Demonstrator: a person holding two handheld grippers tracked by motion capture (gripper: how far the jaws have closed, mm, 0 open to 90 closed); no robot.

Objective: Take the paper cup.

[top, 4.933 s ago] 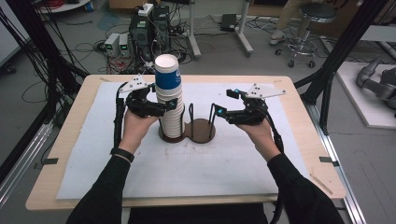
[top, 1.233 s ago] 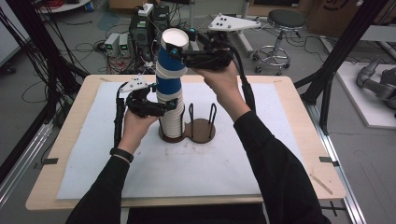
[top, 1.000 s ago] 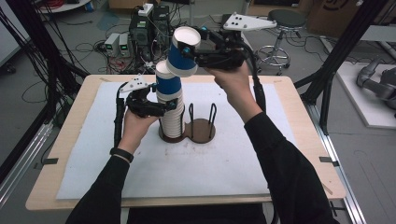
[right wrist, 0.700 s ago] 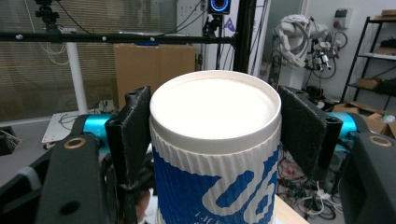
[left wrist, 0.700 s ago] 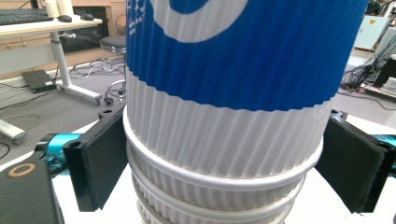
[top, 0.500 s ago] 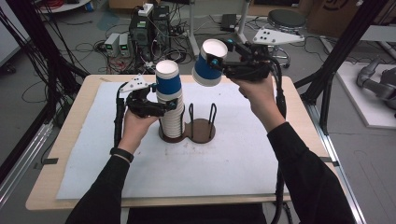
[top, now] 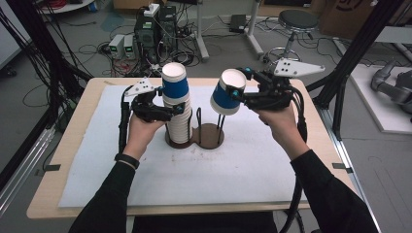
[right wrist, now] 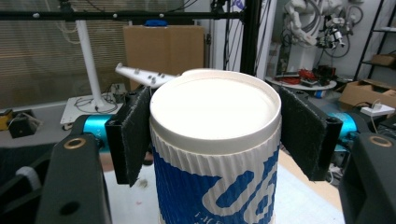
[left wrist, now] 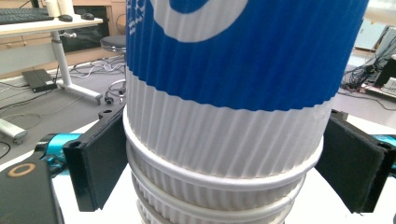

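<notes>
On the left of the high view we see our left gripper point(top: 163, 108) clamped on the stack of cups point(top: 178, 109), its black pads point(left wrist: 95, 170) pressing the white ribbed wall on both sides, just under the blue band of the top cup. The stack stands upside down on the left disc of a dark wooden holder point(top: 210, 137), which sits on the white mat point(top: 97, 160) toward the far edge of the table point(top: 53, 199), about midway between its left and right edges. In the left gripper view the blue band carries part of a large white mark, cut off by the picture's top edge; we cannot read it.

To the right, two thin black rods rise from the holder between its two discs and at the right disc, which is bare.

Further right, our right gripper point(top: 245, 97) holds a single cup point(top: 227, 92) in the air above the right disc, well clear of the stack. The cup is tilted, its white base turned toward the camera. In the right gripper view both pads point(right wrist: 135, 133) press the cup's rim end on either side, so these jaws are closed on it. The cup's blue band there shows chunky white lettering, only partly in frame, and a line of tiny print beneath it that is too small to read.
</notes>
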